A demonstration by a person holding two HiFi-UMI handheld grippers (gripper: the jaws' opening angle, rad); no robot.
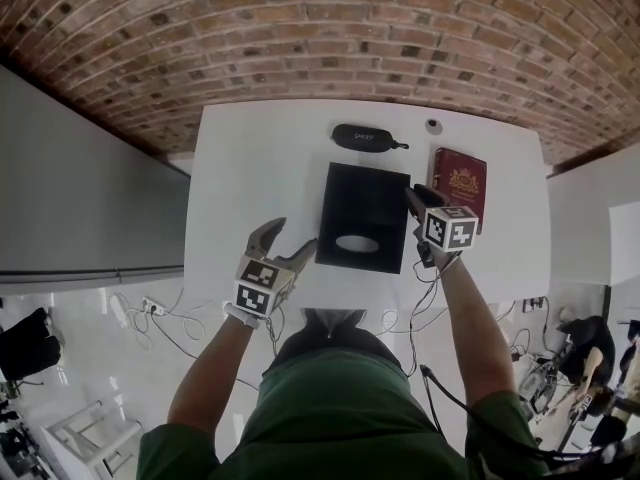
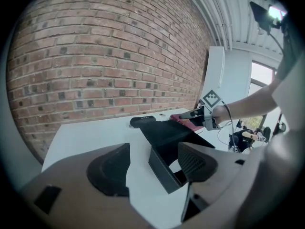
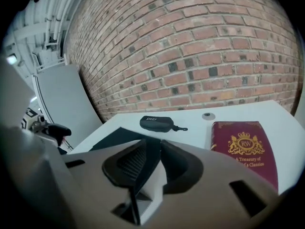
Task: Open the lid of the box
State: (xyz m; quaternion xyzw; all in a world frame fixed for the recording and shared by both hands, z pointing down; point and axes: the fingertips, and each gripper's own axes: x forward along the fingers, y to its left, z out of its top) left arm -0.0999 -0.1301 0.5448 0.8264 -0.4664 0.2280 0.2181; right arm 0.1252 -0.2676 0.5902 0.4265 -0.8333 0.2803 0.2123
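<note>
A black box [image 1: 360, 203] lay flat in the middle of the white desk [image 1: 250, 168]. Its top had an oval hole near the front edge, and the top was down.

Seen from the head view, a black glasses case [image 1: 362, 137] lay at 12 o'clock from the box. A small round thing [image 1: 433, 125] sat at 1 o'clock. A red book [image 1: 460, 183] with gold print lay at 2 o'clock, just beside the box.

The left gripper [image 1: 293, 235] was at 7 o'clock from the box, near its front left corner. Its jaws were spread wide and held nothing. In the left gripper view, that corner of the box showed in the gap between them, a bit further off.

The right gripper [image 1: 415, 193] was at 2 o'clock, at the box's right edge. In the right gripper view, its jaws were almost pressed together. They looked to be pinching the thin black edge of the box's top. The book lay to the right of them.
</note>
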